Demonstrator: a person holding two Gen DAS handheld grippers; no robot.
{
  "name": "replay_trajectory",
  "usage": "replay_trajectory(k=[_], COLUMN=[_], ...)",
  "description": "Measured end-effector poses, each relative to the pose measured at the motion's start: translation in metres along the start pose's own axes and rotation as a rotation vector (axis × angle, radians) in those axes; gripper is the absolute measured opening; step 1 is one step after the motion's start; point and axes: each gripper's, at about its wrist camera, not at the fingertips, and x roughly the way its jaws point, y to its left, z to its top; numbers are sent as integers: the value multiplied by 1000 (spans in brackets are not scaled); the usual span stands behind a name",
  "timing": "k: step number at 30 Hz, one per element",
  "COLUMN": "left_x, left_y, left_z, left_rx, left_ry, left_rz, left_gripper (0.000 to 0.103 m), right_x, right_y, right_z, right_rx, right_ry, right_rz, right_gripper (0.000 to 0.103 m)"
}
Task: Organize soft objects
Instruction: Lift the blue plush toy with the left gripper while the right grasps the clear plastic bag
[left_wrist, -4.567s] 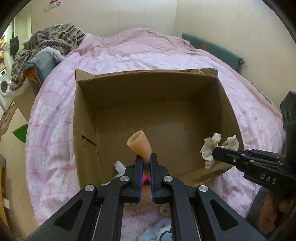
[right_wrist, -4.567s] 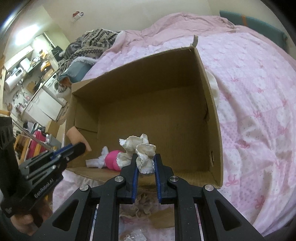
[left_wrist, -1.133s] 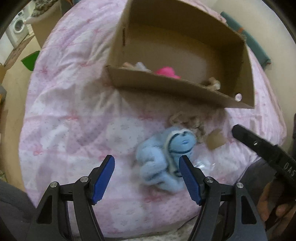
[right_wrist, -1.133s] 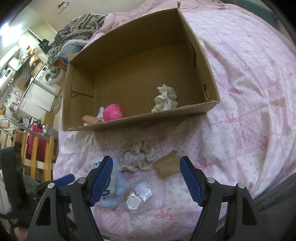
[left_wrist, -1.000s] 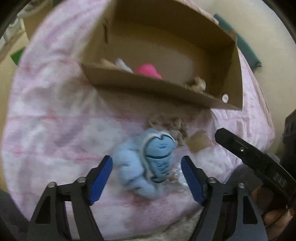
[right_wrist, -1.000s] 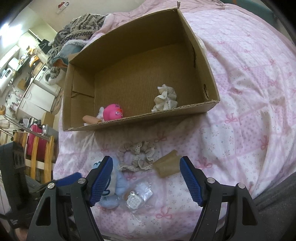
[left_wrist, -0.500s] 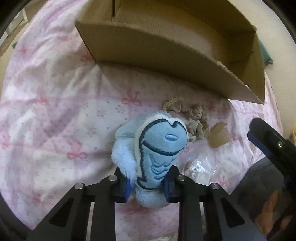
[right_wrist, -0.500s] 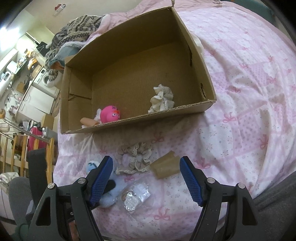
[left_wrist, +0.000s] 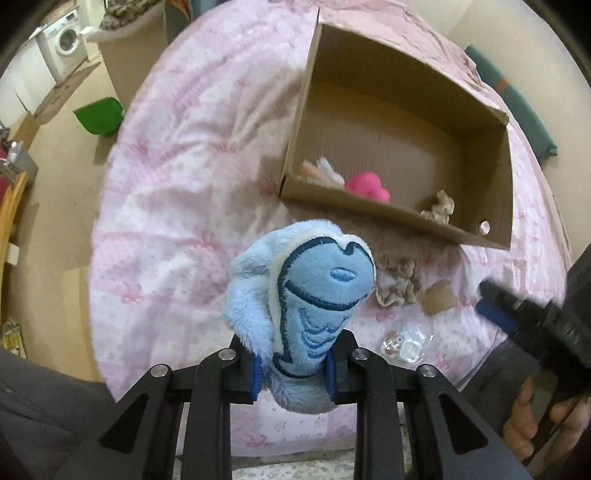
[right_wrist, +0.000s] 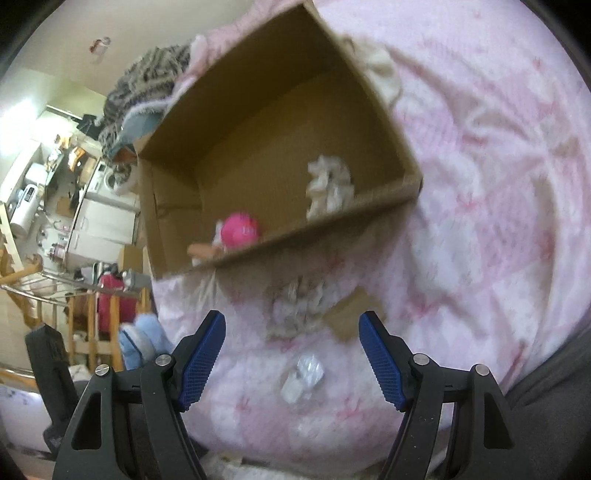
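Blue plush (left_wrist: 306, 295) upright, lengthwise away.

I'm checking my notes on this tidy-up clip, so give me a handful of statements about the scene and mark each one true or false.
1. The left gripper is shut on the blue plush toy. True.
2. The right gripper holds a scrunchie. False: it is open and holds nothing.
3. The cardboard box contains a pink toy. True.
4. The beige scrunchie on the bedspread lies inside the box. False: it lies outside, in front of it.
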Motion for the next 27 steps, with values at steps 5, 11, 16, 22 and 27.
replay_trajectory(k=[5, 11, 16, 22, 27], left_x=[-7, 4, 5, 0, 8], left_y=[-10, -17, -19, -16, -12], left_z=[10, 20, 30, 35, 37], left_rx=[49, 86, 93, 104, 102], left_ry=[-20, -16, -27, -44, -62], left_rz=[-1, -18, -36, -43, -40], left_gripper=[23, 23, 23, 23, 23], right_x=[24, 57, 79, 98, 89], right_y=[7, 13, 19, 28, 37], right_z=[-19, -26, -32, -34, -41], right_rx=[-22, -49, -88, -125, -165], right_ry=[141, 249, 289, 328, 295], right_rz=[-8, -90, -153, -157, -142], right_gripper=[79, 62, 60, 27, 16])
